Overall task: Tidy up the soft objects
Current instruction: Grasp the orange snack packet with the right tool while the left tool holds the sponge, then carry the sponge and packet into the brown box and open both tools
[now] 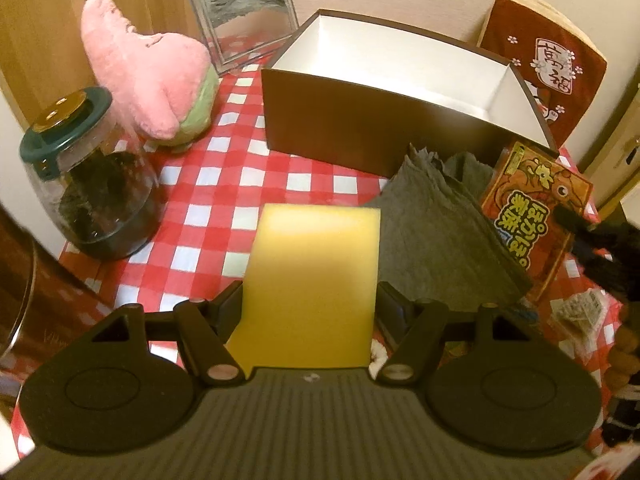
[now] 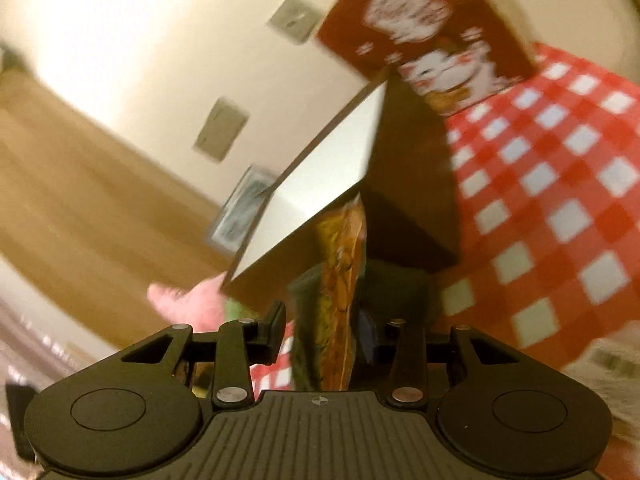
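My left gripper (image 1: 310, 304) is shut on a yellow sponge (image 1: 312, 280), held above the checkered tablecloth in front of the open dark box (image 1: 340, 120) with a white inside. A pink plush toy (image 1: 148, 76) leans at the back left; it also shows in the right wrist view (image 2: 192, 300). A folded grey cloth (image 1: 436, 232) lies right of the sponge. My right gripper (image 2: 320, 328), rolled sideways in a blurred view, has an orange snack packet (image 2: 340, 300) between its fingers (image 2: 274, 328); the fingers look apart, and contact is unclear. The box (image 2: 320, 184) is just ahead of it.
A glass jar (image 1: 92, 184) with a green lid stands at the left. A clear picture frame (image 1: 248, 20) stands behind the plush. A red cushion (image 1: 548, 56) leans behind the box. The orange packet (image 1: 536, 208) and small wrappers (image 1: 580, 312) lie at the right. The red checkered tablecloth (image 1: 224, 184) covers the table.
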The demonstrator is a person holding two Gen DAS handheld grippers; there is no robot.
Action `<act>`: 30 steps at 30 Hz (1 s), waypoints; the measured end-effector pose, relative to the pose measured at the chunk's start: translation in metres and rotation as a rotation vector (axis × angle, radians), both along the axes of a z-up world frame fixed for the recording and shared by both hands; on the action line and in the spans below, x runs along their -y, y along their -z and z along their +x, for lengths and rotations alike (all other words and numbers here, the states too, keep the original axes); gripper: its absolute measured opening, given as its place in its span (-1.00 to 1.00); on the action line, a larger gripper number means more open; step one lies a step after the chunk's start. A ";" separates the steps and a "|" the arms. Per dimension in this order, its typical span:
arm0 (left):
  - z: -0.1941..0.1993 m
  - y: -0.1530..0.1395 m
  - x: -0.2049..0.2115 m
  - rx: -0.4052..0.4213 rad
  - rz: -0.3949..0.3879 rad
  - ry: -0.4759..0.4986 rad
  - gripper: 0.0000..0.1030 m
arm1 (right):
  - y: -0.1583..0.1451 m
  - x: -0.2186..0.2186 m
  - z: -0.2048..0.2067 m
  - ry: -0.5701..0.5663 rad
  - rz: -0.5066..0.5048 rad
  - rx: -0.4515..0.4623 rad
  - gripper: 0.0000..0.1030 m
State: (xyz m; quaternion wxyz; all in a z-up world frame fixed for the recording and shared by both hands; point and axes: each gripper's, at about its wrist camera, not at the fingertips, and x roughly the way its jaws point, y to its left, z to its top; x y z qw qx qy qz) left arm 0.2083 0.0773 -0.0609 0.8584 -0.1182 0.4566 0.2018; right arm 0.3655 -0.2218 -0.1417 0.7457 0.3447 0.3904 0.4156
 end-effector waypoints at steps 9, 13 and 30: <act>0.017 -0.003 -0.022 0.034 -0.010 0.103 0.33 | -0.018 -0.031 -0.016 0.034 -0.186 0.062 -0.95; 0.024 -0.008 -0.033 0.050 -0.003 0.138 0.33 | -0.051 -0.031 -0.019 0.054 -0.247 0.099 -0.95; 0.135 -0.066 -0.059 0.228 0.068 0.270 0.33 | -0.142 -0.086 0.038 0.093 -0.271 0.171 -0.95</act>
